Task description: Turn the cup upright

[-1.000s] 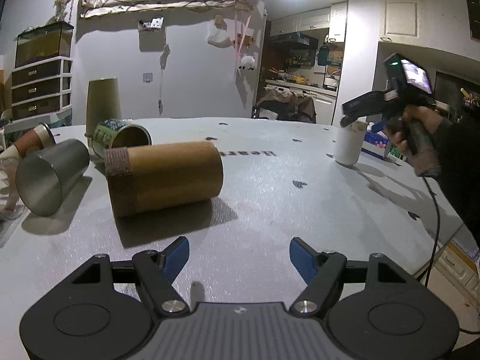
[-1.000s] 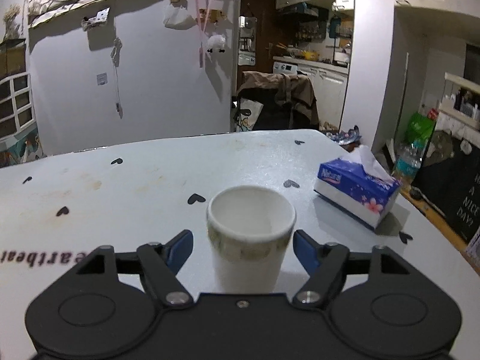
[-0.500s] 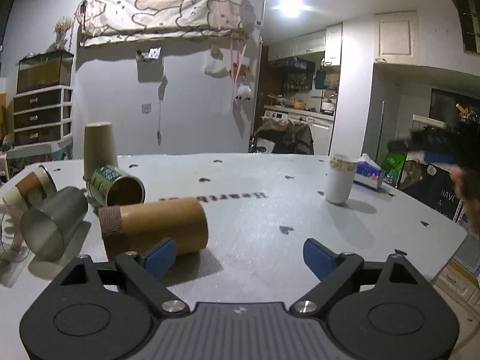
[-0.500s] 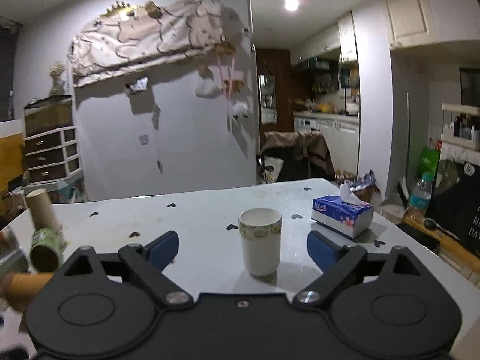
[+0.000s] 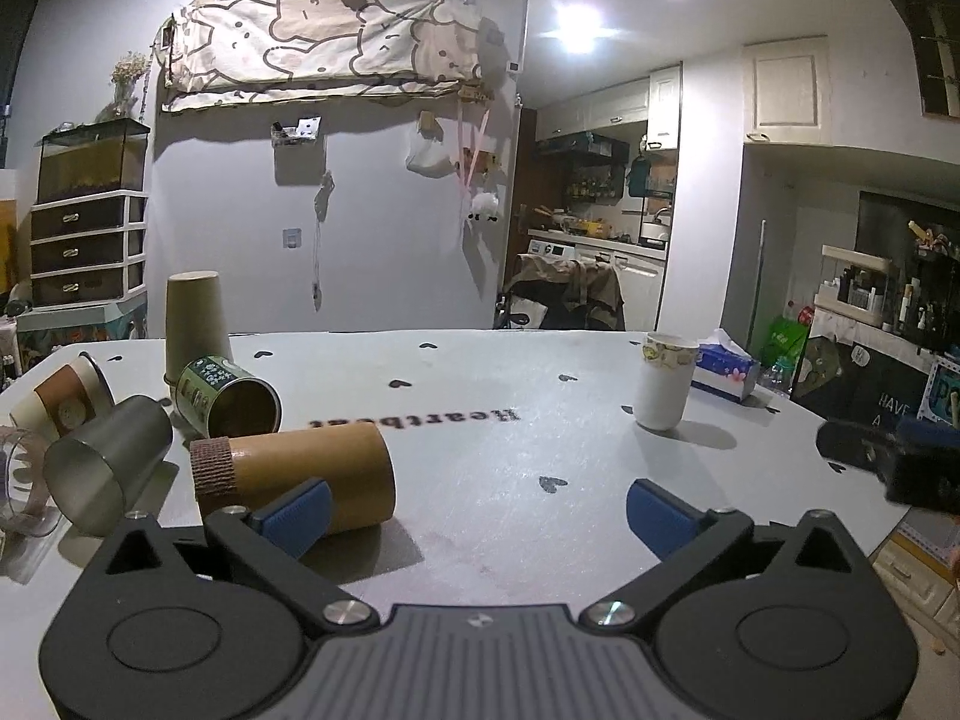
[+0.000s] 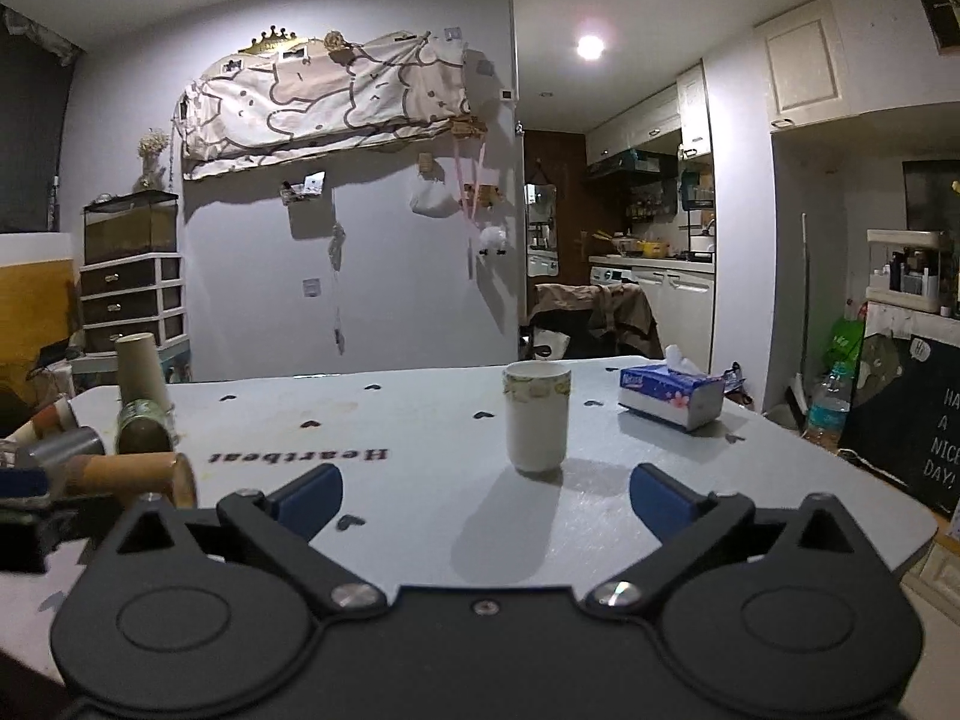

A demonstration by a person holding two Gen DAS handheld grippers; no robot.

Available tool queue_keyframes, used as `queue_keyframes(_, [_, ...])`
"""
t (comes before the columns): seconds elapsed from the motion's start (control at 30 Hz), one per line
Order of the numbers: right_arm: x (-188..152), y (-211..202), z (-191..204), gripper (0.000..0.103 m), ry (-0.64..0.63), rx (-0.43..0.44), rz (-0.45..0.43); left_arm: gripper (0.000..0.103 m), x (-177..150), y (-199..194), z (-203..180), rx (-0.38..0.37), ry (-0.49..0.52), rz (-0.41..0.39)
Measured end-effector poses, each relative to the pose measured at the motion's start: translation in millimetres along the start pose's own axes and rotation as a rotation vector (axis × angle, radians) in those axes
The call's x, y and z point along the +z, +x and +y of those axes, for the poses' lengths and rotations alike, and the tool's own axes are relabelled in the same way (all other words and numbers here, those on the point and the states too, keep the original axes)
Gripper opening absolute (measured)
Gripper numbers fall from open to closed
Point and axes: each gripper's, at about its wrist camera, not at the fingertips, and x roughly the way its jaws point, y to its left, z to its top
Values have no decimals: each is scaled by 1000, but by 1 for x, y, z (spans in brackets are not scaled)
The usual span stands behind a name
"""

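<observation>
Left view: left gripper (image 5: 477, 507) has pulled back, jaws wide and empty; brown cup (image 5: 294, 477) lies on its side by the blue pad.

Right view: right gripper (image 6: 485, 495) backed off too, spread wide, white cup (image 6: 536, 417) upright, so that flip looks finished. Heart-print table (image 6: 420, 438), dim kitchen behind.

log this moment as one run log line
white cup: upright on table, free | right gripper: open, empty | left gripper: open, empty | brown cup: on side
</observation>
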Motion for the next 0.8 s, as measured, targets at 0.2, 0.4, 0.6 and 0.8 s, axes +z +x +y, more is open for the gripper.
queue_keyframes(0.2, [-9,-13,4,103,8,8,3,103,1,-4,-2,2,1,-10])
queue_keyframes(0.4, [-12,-19,5,103,9,8,-4,103,1,-5,-6,-11,12,-16])
queue_keyframes(0.6, [-12,-21,2,103,19,2,0,103,1,-5,-8,-10,17,-16])
queue_keyframes(0.8, [-12,-21,2,103,17,2,0,103,1,-6,-5,0,13,-16])
